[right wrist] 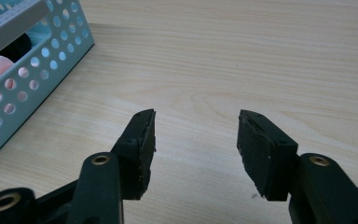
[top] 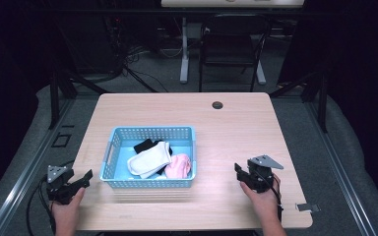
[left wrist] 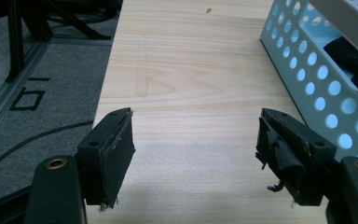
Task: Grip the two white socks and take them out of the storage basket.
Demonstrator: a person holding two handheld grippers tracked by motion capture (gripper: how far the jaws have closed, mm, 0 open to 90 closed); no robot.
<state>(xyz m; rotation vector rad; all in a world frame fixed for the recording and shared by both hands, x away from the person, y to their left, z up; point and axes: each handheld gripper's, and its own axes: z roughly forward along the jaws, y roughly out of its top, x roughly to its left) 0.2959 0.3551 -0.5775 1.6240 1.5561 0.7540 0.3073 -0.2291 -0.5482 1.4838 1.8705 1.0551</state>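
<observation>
Both grippers, left gripper (top: pixel 85 178) and right gripper (top: pixel 238 171), rest with jaws apart and empty on the table (top: pixel 236 123), flanking the blue basket (top: pixel 150 184). White sock (top: pixel 150 160), pink sock (top: pixel 179 166) and black sock (top: pixel 143 145) lie inside; no handling appears begun.

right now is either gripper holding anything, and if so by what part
Nothing is held. The left gripper and the right gripper both have open jaws over bare table, on either side of the blue basket.
</observation>
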